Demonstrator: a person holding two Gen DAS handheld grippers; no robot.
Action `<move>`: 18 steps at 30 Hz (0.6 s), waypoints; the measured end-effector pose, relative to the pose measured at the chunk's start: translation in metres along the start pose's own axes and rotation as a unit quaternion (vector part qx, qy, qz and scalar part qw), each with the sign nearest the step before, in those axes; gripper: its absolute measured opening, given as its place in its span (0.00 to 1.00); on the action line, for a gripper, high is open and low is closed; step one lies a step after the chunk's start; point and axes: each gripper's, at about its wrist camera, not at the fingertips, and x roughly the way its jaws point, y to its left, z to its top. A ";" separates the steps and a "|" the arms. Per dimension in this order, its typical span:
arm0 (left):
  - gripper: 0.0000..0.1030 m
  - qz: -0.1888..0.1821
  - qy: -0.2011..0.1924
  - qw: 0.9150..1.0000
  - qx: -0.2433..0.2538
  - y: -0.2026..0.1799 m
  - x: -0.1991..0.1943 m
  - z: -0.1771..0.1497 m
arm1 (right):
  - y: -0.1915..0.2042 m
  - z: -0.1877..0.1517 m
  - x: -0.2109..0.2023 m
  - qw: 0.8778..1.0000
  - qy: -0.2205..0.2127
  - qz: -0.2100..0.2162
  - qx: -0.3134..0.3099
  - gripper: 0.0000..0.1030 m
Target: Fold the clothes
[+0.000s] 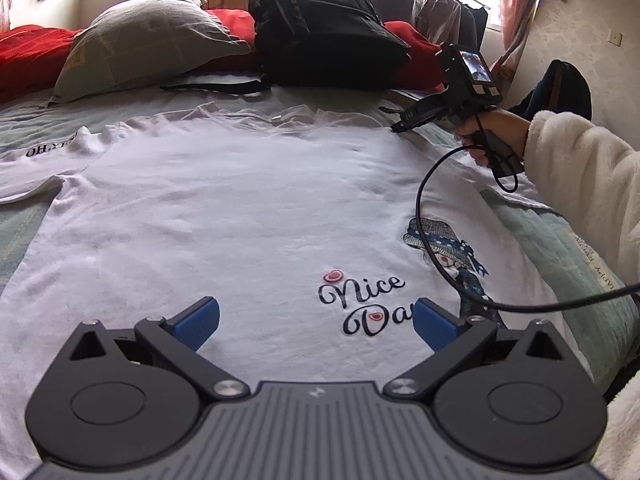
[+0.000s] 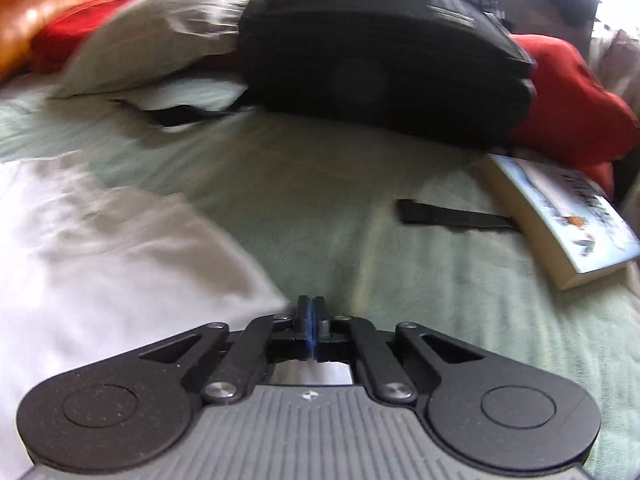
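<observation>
- White t-shirt (image 1: 224,216) lies spread flat on the green bedspread (image 2: 400,248), print side up, one sleeve out to the left. Laid out like that so we can fold along clean lines.
- Left gripper (image 1: 316,322) hovers low over the hem end, jaws spread wide, nothing between the blue pads (image 1: 200,320). Looks staged to bite the near edge.
- Right gripper (image 2: 311,322) is clenched, pads pressed together, at the shirt's far right corner by the shoulder. Can't tell if fabric is pinched; the shirt edge sits just left of the tips.
- Backpack (image 1: 324,28), pillow (image 1: 140,44) and book (image 2: 560,216) crowd the headboard end, so we likely fold toward the near side.
</observation>
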 end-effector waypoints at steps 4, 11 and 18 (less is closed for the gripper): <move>0.99 0.006 -0.005 1.000 -0.002 0.004 -0.005 0.001 | -0.018 0.007 -0.018 0.999 -0.017 0.013 0.041 0.03; 0.99 -0.001 0.009 1.000 0.019 -0.007 0.000 0.002 | -0.079 -0.016 -0.074 0.997 -0.025 -0.013 0.076 0.14; 0.99 -0.008 0.015 0.999 0.044 -0.025 0.002 0.001 | -0.117 -0.077 -0.095 0.993 0.000 -0.037 0.109 0.14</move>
